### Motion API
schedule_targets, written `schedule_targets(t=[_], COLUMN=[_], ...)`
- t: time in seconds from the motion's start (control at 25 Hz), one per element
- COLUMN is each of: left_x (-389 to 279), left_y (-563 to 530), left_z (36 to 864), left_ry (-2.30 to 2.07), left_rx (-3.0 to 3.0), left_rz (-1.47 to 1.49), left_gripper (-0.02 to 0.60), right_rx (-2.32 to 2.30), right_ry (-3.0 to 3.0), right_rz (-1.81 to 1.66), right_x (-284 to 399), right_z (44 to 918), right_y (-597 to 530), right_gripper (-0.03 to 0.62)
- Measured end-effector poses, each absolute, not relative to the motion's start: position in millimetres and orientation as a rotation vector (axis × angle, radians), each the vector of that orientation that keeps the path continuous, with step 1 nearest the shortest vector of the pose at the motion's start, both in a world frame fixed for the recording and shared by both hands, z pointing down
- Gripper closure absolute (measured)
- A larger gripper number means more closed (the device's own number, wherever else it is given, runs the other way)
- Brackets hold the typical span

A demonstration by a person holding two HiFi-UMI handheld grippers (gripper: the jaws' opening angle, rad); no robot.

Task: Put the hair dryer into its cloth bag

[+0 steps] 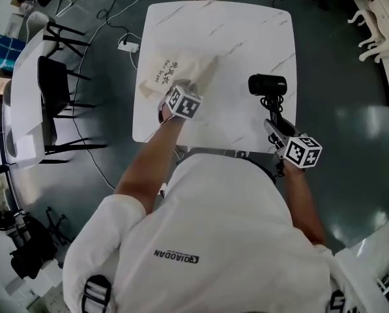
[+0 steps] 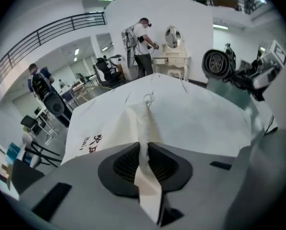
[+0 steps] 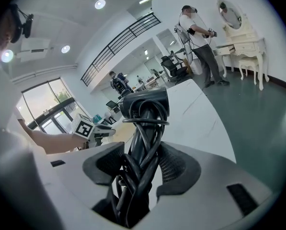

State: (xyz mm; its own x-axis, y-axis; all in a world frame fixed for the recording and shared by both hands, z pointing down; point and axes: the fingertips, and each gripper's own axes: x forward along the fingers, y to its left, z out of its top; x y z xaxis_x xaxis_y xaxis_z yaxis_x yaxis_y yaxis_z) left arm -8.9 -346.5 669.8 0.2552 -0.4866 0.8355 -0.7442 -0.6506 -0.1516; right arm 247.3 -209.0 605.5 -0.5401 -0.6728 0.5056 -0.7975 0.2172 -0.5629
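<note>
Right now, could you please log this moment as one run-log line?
left gripper: shut on cloth bag | right gripper: shut on hair dryer | status: hair dryer not yet in cloth bag

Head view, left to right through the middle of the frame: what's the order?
black chair → power strip → cloth bag → hair dryer
</note>
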Motion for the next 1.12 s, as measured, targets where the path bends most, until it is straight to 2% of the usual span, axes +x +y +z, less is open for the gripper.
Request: schedule_targets(t=[0.32, 0.56, 0.84, 1.12], left_x=[-18.7, -16.5, -31.1, -48.2], left_y=[-334.0, -314.8, -313.6, -301.2], left_z=[636.5, 615.1, 598.3, 593.6], left_ry=[-1.159, -1.091, -1.125, -1.127], left_rx=[2.255, 2.386, 2.328, 2.362], left_rz=[1.051, 1.137, 0.969, 1.089], left_gripper=[0.515, 0.514, 0.514, 0.511], right_rx=[1.184, 0.928, 0.597, 0.422], right_ry=[-2.392, -2.404, -2.361, -2.339], right_rz=[1.154, 1.056, 1.047, 1.004], right_x=[215.5, 173.1, 125.3, 85.7], right_z=[605.8, 614.1, 637.1, 651.3], right_y=[-228.0, -221.8, -205.0, -197.3], right_gripper=[0.357, 0.356, 0.356, 0.356])
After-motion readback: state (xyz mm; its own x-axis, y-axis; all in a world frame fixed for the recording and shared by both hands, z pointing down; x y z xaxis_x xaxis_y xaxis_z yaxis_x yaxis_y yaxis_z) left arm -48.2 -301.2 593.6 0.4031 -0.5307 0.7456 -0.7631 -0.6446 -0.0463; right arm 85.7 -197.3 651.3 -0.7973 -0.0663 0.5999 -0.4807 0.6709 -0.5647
